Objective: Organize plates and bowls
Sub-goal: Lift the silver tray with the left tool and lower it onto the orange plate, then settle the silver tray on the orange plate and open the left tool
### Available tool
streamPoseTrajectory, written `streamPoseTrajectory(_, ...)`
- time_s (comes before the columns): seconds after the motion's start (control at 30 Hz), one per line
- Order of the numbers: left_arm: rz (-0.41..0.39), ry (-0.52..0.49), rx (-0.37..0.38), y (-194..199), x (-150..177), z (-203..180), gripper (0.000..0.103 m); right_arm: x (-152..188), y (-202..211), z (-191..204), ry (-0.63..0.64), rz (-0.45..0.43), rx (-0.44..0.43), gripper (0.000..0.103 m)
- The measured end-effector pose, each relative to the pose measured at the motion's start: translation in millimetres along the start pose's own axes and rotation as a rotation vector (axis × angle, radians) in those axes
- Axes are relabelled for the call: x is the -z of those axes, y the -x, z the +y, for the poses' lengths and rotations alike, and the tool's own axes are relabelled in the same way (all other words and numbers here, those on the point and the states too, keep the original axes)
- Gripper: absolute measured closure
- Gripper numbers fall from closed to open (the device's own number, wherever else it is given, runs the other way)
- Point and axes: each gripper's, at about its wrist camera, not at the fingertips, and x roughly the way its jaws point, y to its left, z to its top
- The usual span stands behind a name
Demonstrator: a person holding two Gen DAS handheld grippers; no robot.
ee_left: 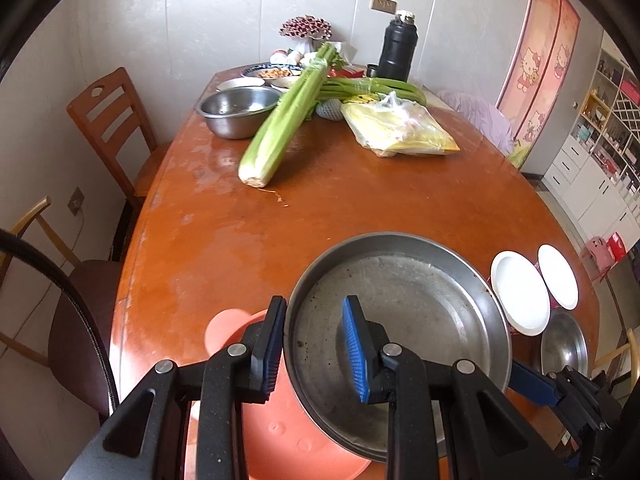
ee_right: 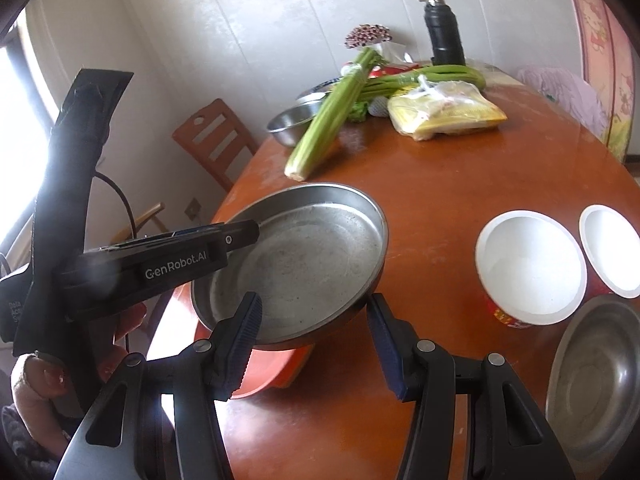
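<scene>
A wide, shallow steel plate [ee_left: 400,320] [ee_right: 296,268] rests on an orange plastic plate [ee_left: 280,428] [ee_right: 272,372] near the table's front edge. My left gripper [ee_left: 316,344] is open, one finger outside the steel plate's left rim and one inside it; it also shows in the right wrist view [ee_right: 240,236]. My right gripper [ee_right: 316,344] is open and empty, its fingers straddling the steel plate's near rim. Two white bowls with red outsides [ee_right: 532,268] [ee_right: 612,252] and a small steel bowl [ee_right: 596,384] stand to the right.
At the table's far end lie celery bunches [ee_left: 288,116], a steel bowl [ee_left: 240,110], a yellow plastic bag [ee_left: 400,128], a food dish [ee_left: 272,72] and a black flask [ee_left: 398,48]. Wooden chairs [ee_left: 112,128] stand on the left.
</scene>
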Motion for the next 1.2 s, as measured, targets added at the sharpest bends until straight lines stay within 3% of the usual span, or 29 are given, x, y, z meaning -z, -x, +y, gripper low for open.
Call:
streamPoseTrajectory(0.5,-0.032,0.081,0.002,8,31,34,0.075,17,-10,37,0.096,0.032,0.023,0.046)
streamPoseTrajectory(0.73,-0.011,0.128,0.022,-4,47,43,0.075,25,-20,40,0.141,0.061,0.043,0.046)
streamPoseTrajectory(1.2,-0.003,0.107,-0.023,-10,62,40,0.075,34,-34,36,0.162,0.120,0.045,0.046)
